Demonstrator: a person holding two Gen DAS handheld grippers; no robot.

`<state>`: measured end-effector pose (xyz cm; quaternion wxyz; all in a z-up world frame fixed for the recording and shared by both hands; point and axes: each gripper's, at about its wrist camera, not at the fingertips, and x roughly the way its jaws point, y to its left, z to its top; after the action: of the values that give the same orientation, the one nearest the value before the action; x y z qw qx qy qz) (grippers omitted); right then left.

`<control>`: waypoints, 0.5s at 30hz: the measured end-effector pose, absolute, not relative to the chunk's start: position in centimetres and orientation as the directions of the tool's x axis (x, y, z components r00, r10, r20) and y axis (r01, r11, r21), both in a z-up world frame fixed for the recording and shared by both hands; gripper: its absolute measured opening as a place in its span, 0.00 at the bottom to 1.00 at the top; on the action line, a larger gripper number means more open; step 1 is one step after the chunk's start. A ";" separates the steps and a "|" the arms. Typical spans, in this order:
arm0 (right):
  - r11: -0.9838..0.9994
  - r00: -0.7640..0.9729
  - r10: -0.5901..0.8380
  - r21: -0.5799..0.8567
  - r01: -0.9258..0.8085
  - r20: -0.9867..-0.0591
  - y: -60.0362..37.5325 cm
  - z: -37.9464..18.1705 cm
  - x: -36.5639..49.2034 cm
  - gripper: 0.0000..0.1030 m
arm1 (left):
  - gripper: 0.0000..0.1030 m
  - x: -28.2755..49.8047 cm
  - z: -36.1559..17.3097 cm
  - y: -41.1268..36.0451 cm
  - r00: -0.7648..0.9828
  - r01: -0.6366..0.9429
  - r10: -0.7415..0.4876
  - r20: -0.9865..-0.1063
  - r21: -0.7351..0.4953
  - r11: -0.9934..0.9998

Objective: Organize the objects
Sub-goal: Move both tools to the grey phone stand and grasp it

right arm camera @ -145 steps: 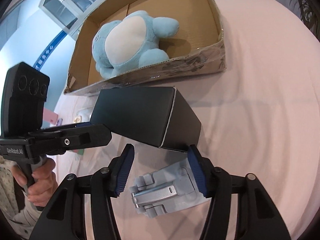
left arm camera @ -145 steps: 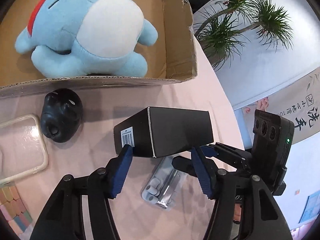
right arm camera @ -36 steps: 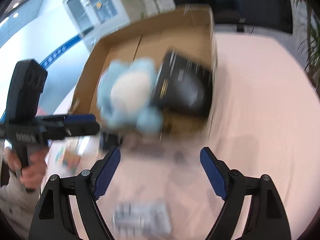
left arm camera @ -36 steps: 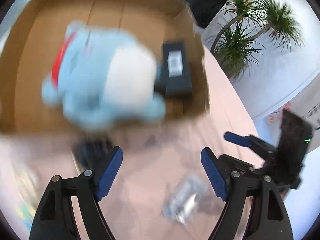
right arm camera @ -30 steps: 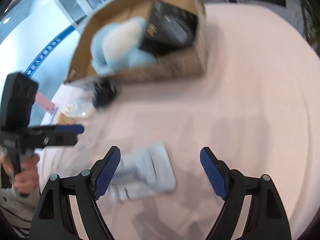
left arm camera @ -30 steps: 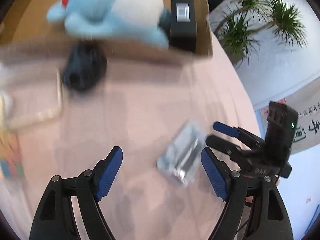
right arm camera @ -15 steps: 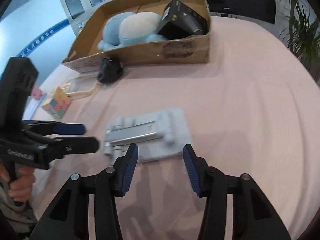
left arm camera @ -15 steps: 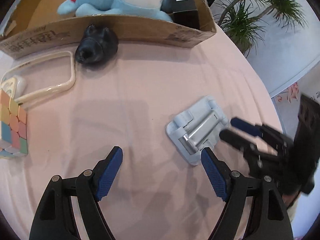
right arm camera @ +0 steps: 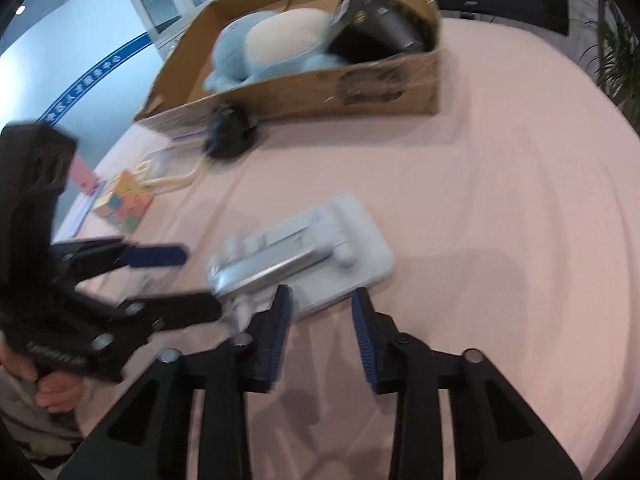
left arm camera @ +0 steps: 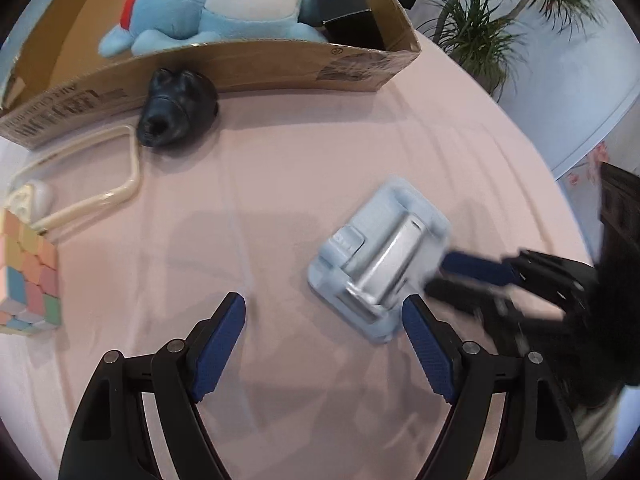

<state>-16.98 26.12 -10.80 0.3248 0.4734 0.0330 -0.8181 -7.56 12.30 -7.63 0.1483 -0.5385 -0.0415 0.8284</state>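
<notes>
A pale grey folding stand point(left arm camera: 380, 260) lies flat on the pink tablecloth; it also shows in the right wrist view point(right arm camera: 304, 256). My left gripper point(left arm camera: 324, 330) is open and empty, with its right finger at the stand's near corner. My right gripper point(right arm camera: 322, 312) is open, narrower than before, with its jaws at the stand's near edge; it reaches the stand from the right in the left wrist view point(left arm camera: 456, 274). The cardboard box point(left arm camera: 280, 64) at the back holds a blue plush point(left arm camera: 208, 4) and a black box point(left arm camera: 348, 0).
A black rounded object point(left arm camera: 176, 110) sits against the box front. A cream phone case point(left arm camera: 80, 178), a pastel cube point(left arm camera: 28, 272) and a small white item point(left arm camera: 30, 196) lie at the left. Plants point(left arm camera: 500, 12) stand beyond the table's far right edge.
The black box went from my left gripper into the cardboard box. Both grippers pulled back and came down to the stand. The right jaws have narrowed at its edge.
</notes>
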 end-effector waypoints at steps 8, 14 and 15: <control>-0.801 -0.387 -0.420 0.135 0.583 -0.821 26.1 -10.1 -17.5 0.36 | 0.78 -7.9 -7.7 11.7 -0.381 -0.188 0.286 -0.879 -0.229 -0.955; -0.764 -0.367 -0.491 0.188 0.618 -0.790 25.8 -10.1 -19.2 0.53 | 0.78 -8.2 -8.0 12.5 -0.374 -0.206 0.297 -0.878 -0.234 -0.950; -0.763 -0.363 -0.495 0.196 0.616 -0.789 25.7 -10.2 -19.2 0.48 | 0.78 -8.2 -8.0 12.6 -0.375 -0.208 0.297 -0.878 -0.232 -0.950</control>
<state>-19.22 25.74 -10.16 0.3374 0.4521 0.0665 -0.8230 -8.23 12.61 -8.01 0.1523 -0.5377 -0.0413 0.8283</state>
